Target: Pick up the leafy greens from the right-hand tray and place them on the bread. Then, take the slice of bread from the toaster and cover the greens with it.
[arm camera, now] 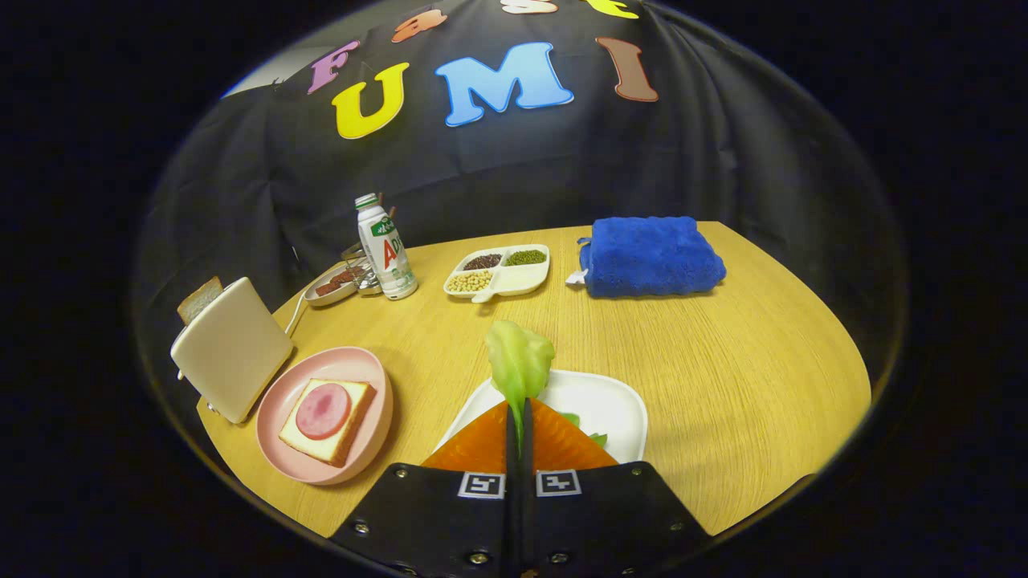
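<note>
Green and limp, the lettuce leaf [520, 359] stood up from between the gripper [520, 413] fingers, which were pressed together on its stem end so that the leaf rose ahead of them. That pinch low on the leaf looked sensible: it left the broad part free to drape over the bread when set down. Below and just beyond the fingers lay the white tray [618, 401], with a scrap more green showing in it beside the right finger, so the leaf seemed lifted clear of the tray rather than resting in it.

To the left sat the pink plate [277, 437] holding a slice of bread [347, 437] topped with a round of ham [323, 410], face up and open to receive the greens. Touching the plate's far side stood the cream toaster [233, 349] with a second bread slice [200, 299] poking out of its slot, handy for the covering step. By my judgement the leaf was in carriage and wanted swinging left over the ham. Farther back were a drink bottle [385, 249], a divided dish of beans [498, 271] and a folded blue towel [650, 257].
</note>
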A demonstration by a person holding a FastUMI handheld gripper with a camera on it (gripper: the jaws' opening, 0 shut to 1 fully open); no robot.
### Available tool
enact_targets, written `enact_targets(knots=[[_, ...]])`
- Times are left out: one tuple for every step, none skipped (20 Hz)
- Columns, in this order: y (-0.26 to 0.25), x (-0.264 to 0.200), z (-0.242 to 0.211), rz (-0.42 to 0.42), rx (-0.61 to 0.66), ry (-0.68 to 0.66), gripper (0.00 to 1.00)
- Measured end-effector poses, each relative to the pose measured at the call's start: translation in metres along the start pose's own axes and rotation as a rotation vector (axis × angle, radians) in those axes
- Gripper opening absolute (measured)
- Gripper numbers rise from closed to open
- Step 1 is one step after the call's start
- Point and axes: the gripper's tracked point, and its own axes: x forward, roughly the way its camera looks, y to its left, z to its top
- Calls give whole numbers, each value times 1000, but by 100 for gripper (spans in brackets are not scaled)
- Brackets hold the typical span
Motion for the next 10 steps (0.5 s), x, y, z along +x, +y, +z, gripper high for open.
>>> enact_targets(knots=[[10, -5, 7, 14, -14, -15, 0], [20, -10, 12, 32, -27, -28, 0], [32, -13, 18, 48, -46, -39, 0], [46, -15, 21, 67, -69, -51, 0], [60, -18, 24, 84, -88, -55, 0], [75, -16, 23, 107, -106, -54, 0], [91, -16, 23, 130, -123, -53, 0], [106, -12, 21, 149, -140, -49, 0], [122, -6, 16, 165, -158, -41, 0], [134, 0, 12, 177, -171, -32, 0]])
